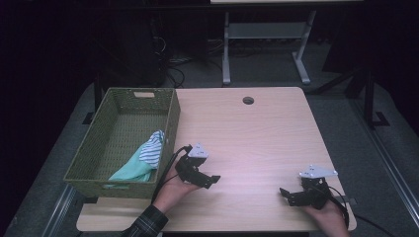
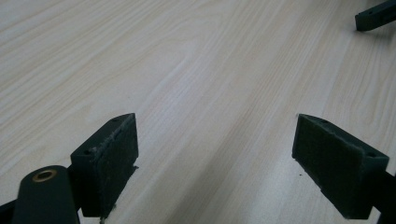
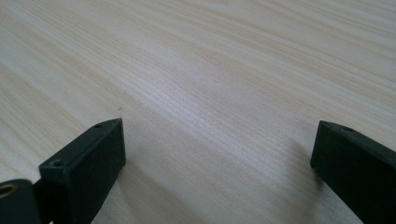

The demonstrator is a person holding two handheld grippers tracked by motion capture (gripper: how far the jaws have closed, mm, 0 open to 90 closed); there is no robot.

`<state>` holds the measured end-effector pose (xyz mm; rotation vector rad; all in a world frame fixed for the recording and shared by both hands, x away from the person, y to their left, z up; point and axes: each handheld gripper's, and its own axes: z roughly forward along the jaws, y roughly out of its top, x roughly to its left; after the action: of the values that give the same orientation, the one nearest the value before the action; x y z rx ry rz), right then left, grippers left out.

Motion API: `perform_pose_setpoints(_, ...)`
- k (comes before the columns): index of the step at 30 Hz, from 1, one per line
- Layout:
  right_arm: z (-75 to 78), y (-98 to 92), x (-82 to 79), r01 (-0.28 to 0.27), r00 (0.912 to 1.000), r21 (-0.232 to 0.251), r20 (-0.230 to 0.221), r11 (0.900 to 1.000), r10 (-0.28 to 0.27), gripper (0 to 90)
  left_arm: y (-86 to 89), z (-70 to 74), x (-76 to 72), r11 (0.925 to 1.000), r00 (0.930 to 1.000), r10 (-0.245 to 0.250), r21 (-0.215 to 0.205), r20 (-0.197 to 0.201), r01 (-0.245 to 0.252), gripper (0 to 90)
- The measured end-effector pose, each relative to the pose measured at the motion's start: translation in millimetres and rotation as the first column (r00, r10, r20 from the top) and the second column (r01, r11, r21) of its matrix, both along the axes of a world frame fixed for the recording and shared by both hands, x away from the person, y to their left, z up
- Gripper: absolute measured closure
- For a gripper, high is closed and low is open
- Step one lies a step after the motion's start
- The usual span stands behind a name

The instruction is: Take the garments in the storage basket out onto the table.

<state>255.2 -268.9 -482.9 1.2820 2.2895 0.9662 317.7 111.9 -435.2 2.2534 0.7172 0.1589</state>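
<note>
Spanning the middle of the high view, a pale wood-grain tabletop is seen, with a round cable hole near its far edge. A green woven basket is set on the tabletop's left side, overhanging that edge a little, and a teal cloth with a striped cloth on it is heaped in the basket's near right corner. The left gripper is held low over the tabletop just beside the basket's near right corner, in a hand with a plaid sleeve. The right gripper is held low near the tabletop's near right corner, well apart from the left one. In the left gripper view the jaws are spread wide over bare wood grain, and a dark jaw tip of the other gripper is seen at the top right. In the right gripper view the jaws are likewise spread wide, with nothing between them. Beyond the tabletop a dim room is seen: grey carpet, the pale metal legs of another table, and cables on the floor.
</note>
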Motion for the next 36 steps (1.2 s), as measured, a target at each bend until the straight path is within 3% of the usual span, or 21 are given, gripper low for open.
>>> perform_pose_setpoints(36,0.0,-0.1,0.0,-0.001,1.0000,0.000,0.001,1.000,0.001,2.7,0.0,28.7,1.0,0.9998,0.9998,-0.018,0.002,0.011,0.018,13.9)
